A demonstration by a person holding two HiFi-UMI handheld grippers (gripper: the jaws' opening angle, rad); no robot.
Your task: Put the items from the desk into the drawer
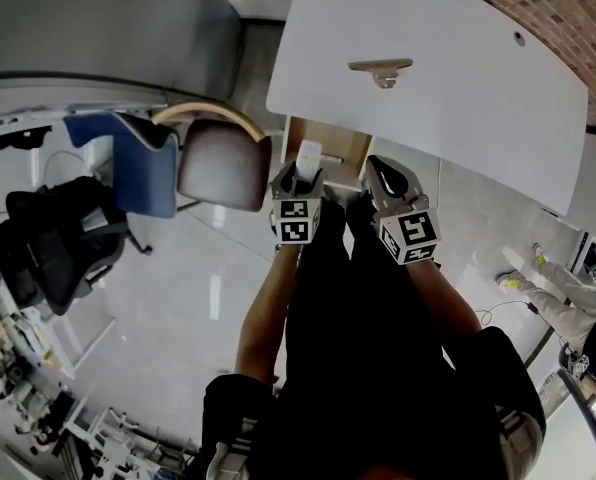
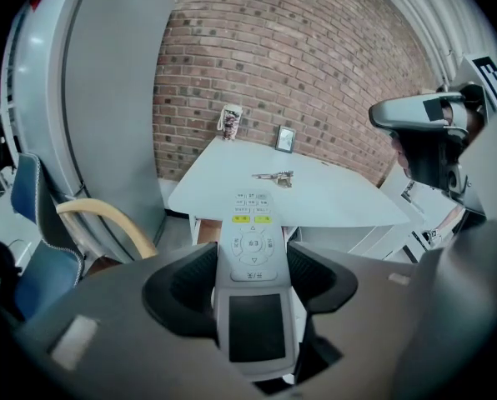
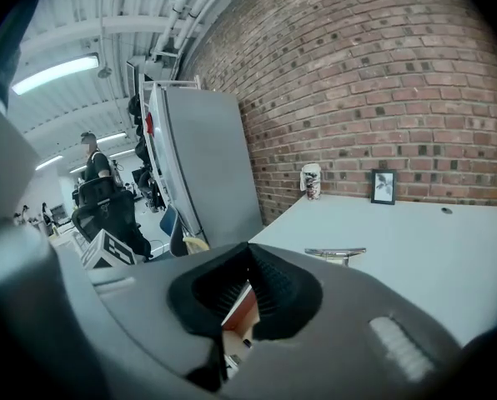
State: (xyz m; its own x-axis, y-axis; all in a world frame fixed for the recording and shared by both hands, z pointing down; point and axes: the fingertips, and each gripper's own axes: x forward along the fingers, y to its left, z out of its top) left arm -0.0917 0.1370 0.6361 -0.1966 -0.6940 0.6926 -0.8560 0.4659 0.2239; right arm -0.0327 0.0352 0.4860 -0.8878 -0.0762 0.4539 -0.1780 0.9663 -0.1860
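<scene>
My left gripper [image 1: 306, 171] is shut on a white remote [image 1: 308, 155] and holds it over the open wooden drawer [image 1: 336, 144] under the white desk [image 1: 448, 58]. In the left gripper view the remote [image 2: 253, 248] lies lengthwise between the pads of the left gripper [image 2: 253, 265], buttons up. My right gripper [image 1: 388, 175] hangs just right of the drawer, shut with nothing in it. In its own view the right gripper [image 3: 247, 294] has its pads together, leaving a thin slit that shows brown wood. A metal clip-like item [image 1: 381, 70] lies on the desk.
A paper cup [image 2: 230, 122] and a small picture frame [image 2: 285, 138] stand at the desk's far edge by the brick wall. A tan-backed chair [image 1: 218, 163] and a blue chair [image 1: 143, 163] stand left of the drawer, beside a grey cabinet [image 1: 98, 18].
</scene>
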